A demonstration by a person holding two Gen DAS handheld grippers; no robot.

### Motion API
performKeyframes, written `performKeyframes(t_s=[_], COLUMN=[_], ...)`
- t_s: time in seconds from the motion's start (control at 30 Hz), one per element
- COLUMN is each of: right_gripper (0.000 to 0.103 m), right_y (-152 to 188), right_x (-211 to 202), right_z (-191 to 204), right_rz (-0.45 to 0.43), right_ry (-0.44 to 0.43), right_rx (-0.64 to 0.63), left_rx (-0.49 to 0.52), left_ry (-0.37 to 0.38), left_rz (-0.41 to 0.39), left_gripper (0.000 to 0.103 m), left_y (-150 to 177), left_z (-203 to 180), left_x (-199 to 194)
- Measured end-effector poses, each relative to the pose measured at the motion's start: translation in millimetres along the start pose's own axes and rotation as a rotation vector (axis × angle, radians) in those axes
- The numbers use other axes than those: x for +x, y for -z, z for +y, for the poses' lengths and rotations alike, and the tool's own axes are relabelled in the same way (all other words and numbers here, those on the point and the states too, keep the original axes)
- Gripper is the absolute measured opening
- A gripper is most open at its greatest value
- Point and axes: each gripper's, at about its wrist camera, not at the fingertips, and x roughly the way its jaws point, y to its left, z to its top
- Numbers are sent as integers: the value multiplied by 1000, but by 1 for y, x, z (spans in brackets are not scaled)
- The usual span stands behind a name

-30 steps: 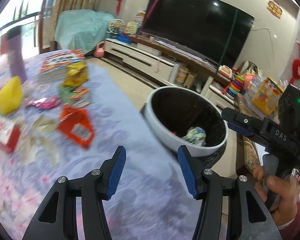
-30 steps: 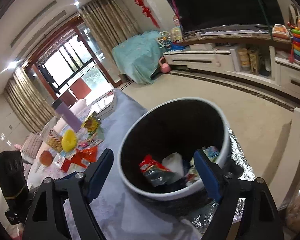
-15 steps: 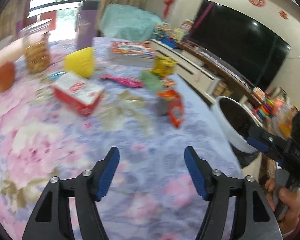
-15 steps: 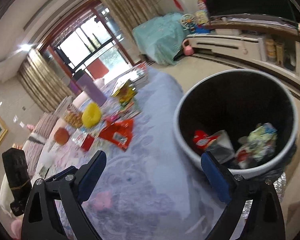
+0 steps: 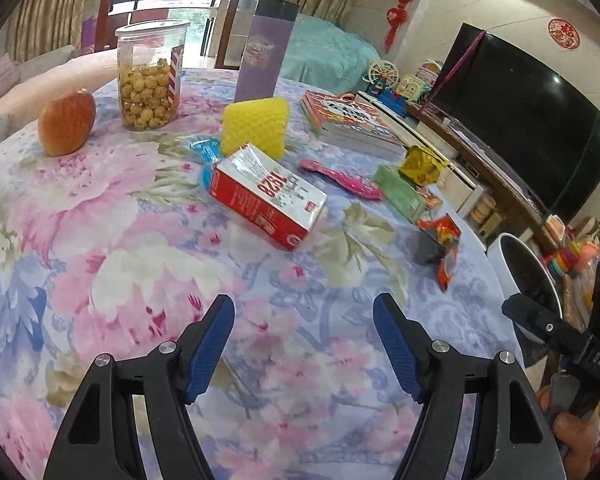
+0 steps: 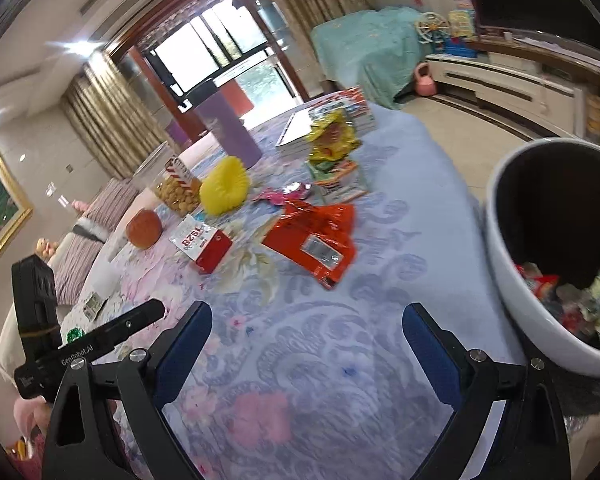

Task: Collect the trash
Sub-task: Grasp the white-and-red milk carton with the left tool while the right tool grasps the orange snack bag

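Both grippers are open and empty above the floral tablecloth. My left gripper (image 5: 304, 320) faces a red and white carton (image 5: 266, 196), with a pink wrapper (image 5: 342, 178), a green packet (image 5: 400, 192), a yellow wrapper (image 5: 422, 162) and an orange wrapper (image 5: 442, 240) beyond it to the right. My right gripper (image 6: 308, 328) faces a flat red wrapper (image 6: 314, 240); the carton (image 6: 202, 242) lies to its left. The white bin (image 6: 512, 280) with a black liner stands at the table's right edge and holds several crumpled wrappers (image 6: 572, 296). It also shows in the left wrist view (image 5: 514, 256).
On the table stand an apple (image 5: 66, 122), a popcorn jar (image 5: 150, 76), a purple tumbler (image 5: 266, 50), a yellow sponge-like object (image 5: 256, 126) and a stack of books (image 5: 348, 120). A TV and low cabinet line the right wall.
Both grippers have swung left, away from the bin and over the table. The bin has slid to the right edge of both views. Both jaws stay open.
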Motion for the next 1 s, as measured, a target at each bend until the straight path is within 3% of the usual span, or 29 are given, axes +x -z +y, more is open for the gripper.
performKeyframes(t_s=[0.3,0.77,0.87,0.9,0.93,0.97,1.0], right_gripper=[97,96,83,70,66,63,53], right_y=[-14,-35,-36,-36,-36,-35,-34], right_x=[35,66,69,71,72,73,72], right_z=[-1,-7,-6,-6,-6,-6,-6], right_rz=[29,43,47,53,61,65,60], right_ry=[4,-4,-4,-2,-1,3,4], right_rx=[-8,-13,-25,-27,-28,-29,-29], left_rx=[-17,-172,-164,-147,-130,-116,-97], left_ry=[-39,-126,-160,-178,-180,-177,-179], left_rz=[4,26,12,5,-2,-4,-5], left_gripper=[74,77,77,73,63,60,60], left_y=[-26,-72,-73,-74,-73,-72,-70], left_z=[-13,-3,-5,-6,-8,-9,-10], left_x=[53,124,127,128,129,128,127])
